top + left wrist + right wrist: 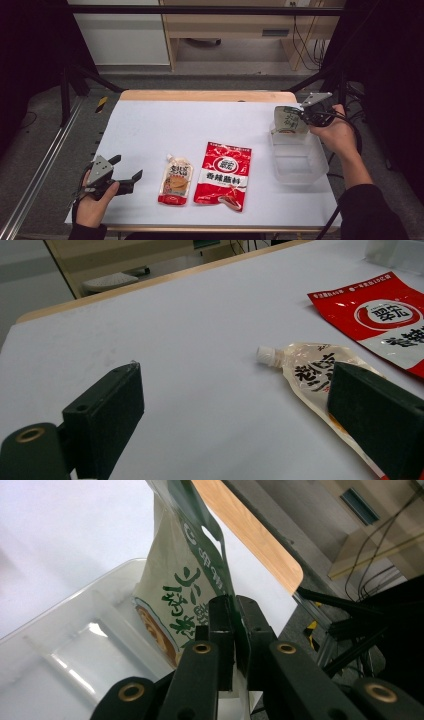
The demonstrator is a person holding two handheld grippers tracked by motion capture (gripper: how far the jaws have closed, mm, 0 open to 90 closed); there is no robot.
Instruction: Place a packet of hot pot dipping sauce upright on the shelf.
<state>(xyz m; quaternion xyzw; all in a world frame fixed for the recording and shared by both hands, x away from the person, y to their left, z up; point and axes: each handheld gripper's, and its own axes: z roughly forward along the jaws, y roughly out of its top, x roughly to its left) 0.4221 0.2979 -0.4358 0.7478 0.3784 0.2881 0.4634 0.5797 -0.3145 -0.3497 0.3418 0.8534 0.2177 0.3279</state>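
Observation:
My right gripper is shut on a pale packet with green print, holding it upright over the far end of a clear plastic bin. The packet's lower edge dips into the bin. A small spouted sauce pouch lies flat near the table's front, and a larger red seasoning bag lies to its right. My left gripper hovers open at the front left, its jaws wide apart, left of the pouch.
The white table top has a wooden strip along its far edge. Black frame posts stand at both sides. A metal rail runs along the floor on the left. Cabinets and cables lie beyond the table.

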